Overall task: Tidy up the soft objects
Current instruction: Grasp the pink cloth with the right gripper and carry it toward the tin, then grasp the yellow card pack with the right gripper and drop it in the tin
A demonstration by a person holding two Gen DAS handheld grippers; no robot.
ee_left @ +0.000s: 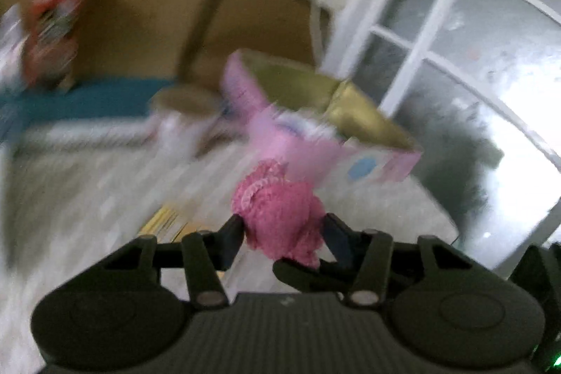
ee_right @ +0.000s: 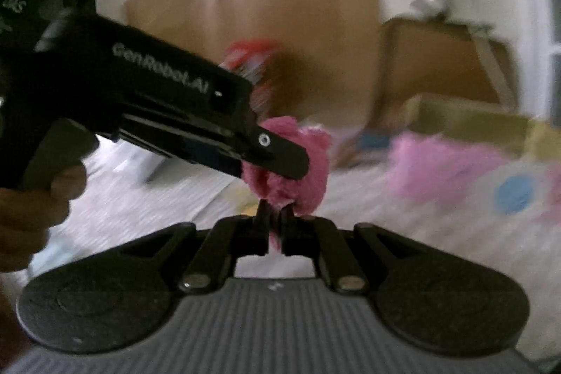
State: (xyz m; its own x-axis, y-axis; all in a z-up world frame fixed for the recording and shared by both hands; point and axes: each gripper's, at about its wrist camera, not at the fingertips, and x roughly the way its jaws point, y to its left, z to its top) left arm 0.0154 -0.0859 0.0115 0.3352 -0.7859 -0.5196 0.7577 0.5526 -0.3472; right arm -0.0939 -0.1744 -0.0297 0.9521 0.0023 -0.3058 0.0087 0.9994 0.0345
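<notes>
- The step in hand looks like a handover or a two-handed hold of one soft thing: a dark pink fluffy cloth (ee_left: 280, 219) is held up above the pale surface (ee_left: 87, 184), which may be a bed or a desk; the blur hides which.
- The left tongs (ee_left: 284, 233) stand partly apart, with the cloth bunched between the two fingertips; both seem to press its sides, so I judge them clamped on it.
- The right tongs (ee_right: 275, 216) are drawn nearly together, pinching a thin lower edge of the same cloth.
- From the right wrist, the left tongs reach in from the left, with a hand (ee_right: 31, 198) on the grip, near left.
- Just beyond the cloth, to the right, an open box (ee_left: 336, 114) with a pink patterned side and a gold lining holds a paler pink fluffy thing (ee_left: 280, 142).
- Judged from this, the next move calls for carrying the cloth right and farther, over the box, then parting both tongs so it drops in beside the paler one.
</notes>
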